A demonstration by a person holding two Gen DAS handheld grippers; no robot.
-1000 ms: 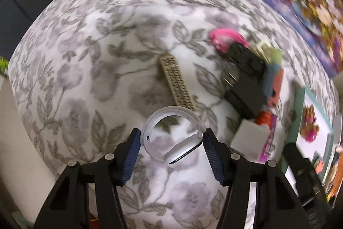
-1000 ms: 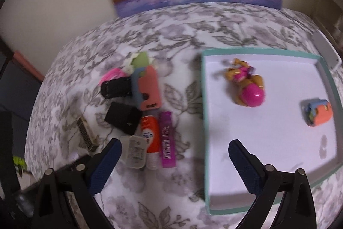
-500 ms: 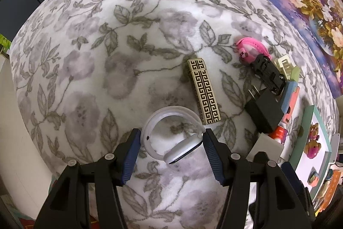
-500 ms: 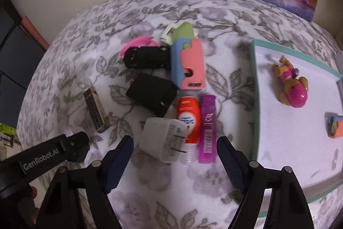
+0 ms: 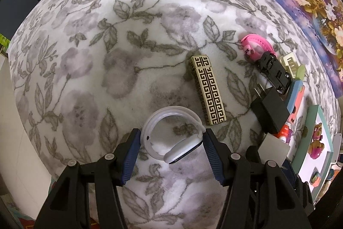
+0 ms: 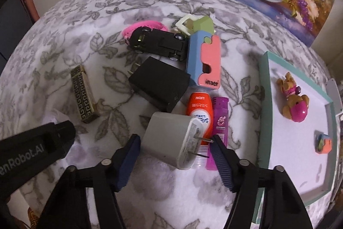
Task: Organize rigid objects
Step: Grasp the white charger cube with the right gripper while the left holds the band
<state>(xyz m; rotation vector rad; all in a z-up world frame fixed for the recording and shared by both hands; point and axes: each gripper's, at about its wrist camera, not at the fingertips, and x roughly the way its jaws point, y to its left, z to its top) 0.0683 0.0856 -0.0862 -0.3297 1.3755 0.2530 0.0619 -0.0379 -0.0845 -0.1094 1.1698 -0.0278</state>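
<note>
White plastic makes the body of the wall charger, a small block with rounded corners and two thin metal prongs standing out of one face. It lies on its side on the floral blanket, directly between the fingers of the right gripper. The jaws of this gripper have just been closing, with the charger between them. The left pad is at the smooth body, with a thin gap that I cannot judge well. The right pad seems to meet the tip of a prong, not the body.

I judge the charger to be light, stiff and a little slippery, so it can twist out of the grip. The prongs are the weak part and may bend, or make the block turn. A better hold is across the two flat sides of the body.

Just beyond the charger, ahead of the right pad, lie an orange bottle and a purple tube, both touching or almost touching it, so they may be pushed. Further ahead are a black charger, a black toy car and a blue and pink case. Far to the right stands the teal-rimmed tray with a toy dog.

The left gripper is clamped on a white smart band, its pads pressing the loop on both sides, above the blanket. Ahead of it lies a gold patterned lighter.
</note>
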